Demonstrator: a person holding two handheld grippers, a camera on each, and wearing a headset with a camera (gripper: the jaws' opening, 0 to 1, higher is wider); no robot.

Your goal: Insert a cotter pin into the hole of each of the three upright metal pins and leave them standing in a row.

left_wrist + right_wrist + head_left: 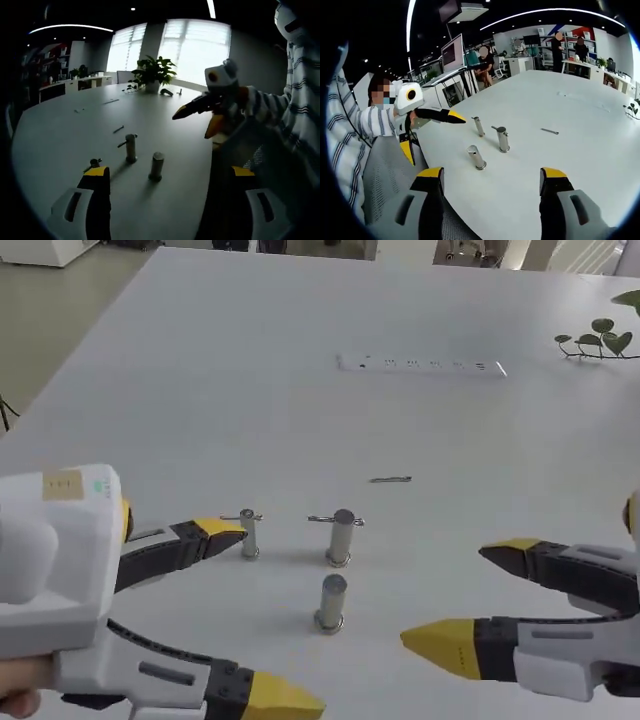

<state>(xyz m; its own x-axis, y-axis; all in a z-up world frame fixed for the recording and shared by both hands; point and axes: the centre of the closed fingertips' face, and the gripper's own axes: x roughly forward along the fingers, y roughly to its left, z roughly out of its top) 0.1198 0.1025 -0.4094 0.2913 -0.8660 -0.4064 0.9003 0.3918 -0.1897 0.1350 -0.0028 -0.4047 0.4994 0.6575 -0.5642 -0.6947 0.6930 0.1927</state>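
Observation:
Three upright metal pins stand on the white table. The far-left pin and the middle pin each carry a cotter pin through the top. The nearest pin is bare. A loose cotter pin lies flat beyond them. My left gripper is open at the lower left, its upper jaw tip close beside the far-left pin. My right gripper is open to the right of the pins and holds nothing. In the left gripper view the bare pin is nearest; in the right gripper view it also stands in front.
A white power strip lies farther back on the table. A small plant sprig sits at the far right edge. A potted plant stands at the table's end. A grey mesh chair is by the near edge.

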